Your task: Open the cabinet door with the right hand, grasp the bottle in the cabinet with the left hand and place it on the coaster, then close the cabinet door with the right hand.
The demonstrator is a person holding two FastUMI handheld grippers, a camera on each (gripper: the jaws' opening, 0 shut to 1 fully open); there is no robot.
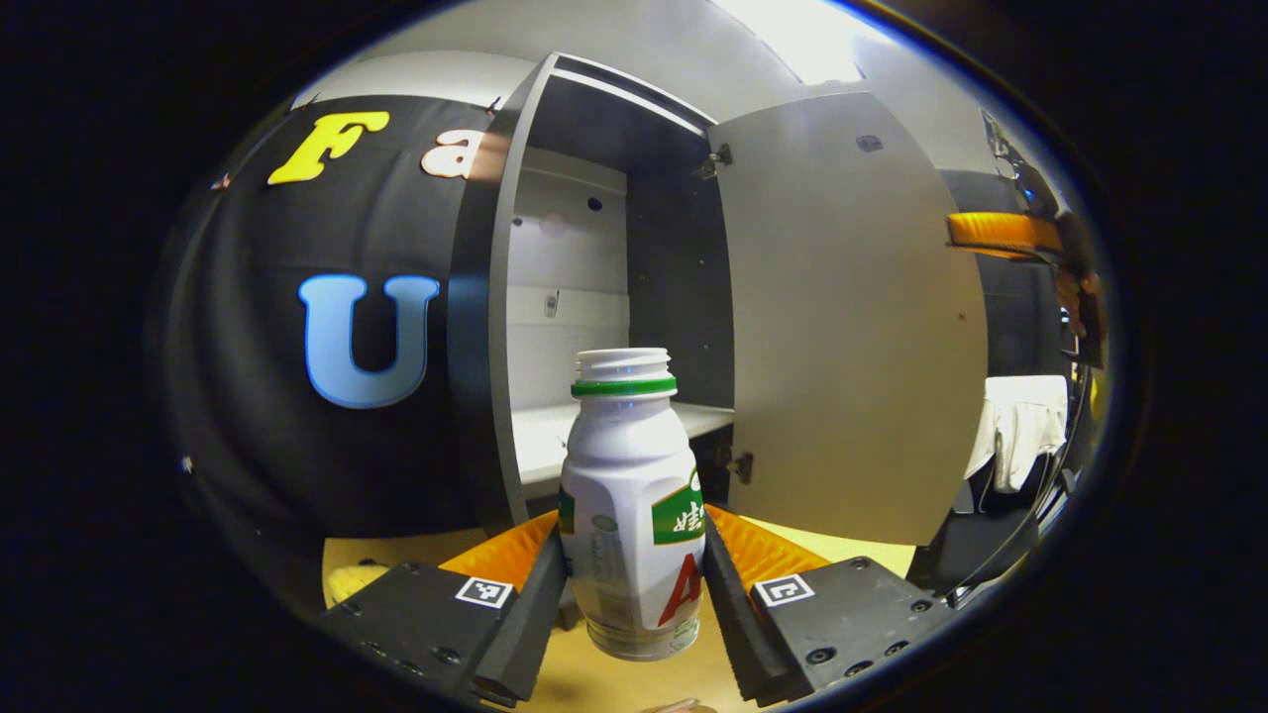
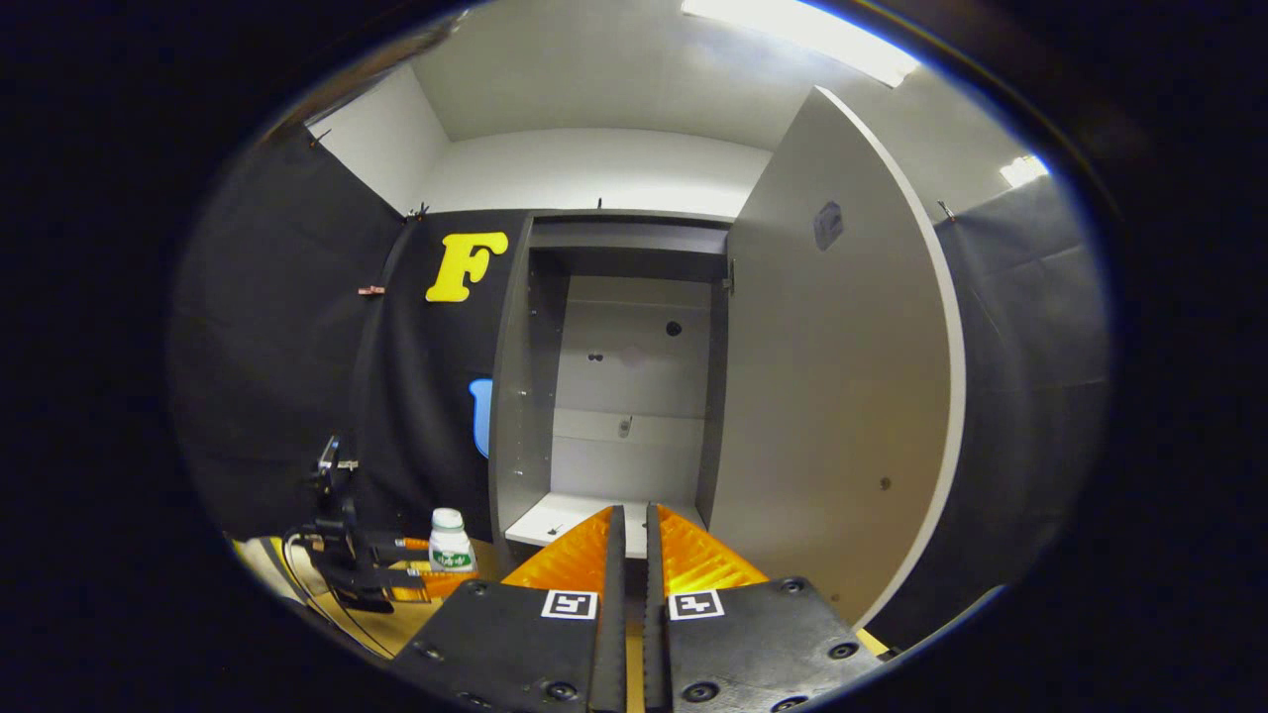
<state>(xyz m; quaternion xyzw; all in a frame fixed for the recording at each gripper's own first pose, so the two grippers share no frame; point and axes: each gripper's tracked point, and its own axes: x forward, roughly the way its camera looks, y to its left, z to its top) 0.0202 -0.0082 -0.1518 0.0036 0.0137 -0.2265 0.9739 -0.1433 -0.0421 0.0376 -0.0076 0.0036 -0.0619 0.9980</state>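
Note:
A white bottle with a green neck ring and no cap stands upright between the fingers of my left gripper, which press on its two sides. It is in front of the open grey cabinet, above the wooden table. The cabinet door is swung wide to the right. In the right gripper view the bottle and the left gripper are low on the left, left of the cabinet. My right gripper is shut on nothing and faces the cabinet's white shelf beside the door.
A pale yellow patch lies on the table at the lower left; I cannot tell what it is. White cloth hangs at the far right, with the other gripper held high above it. Black cloth walls surround the cabinet.

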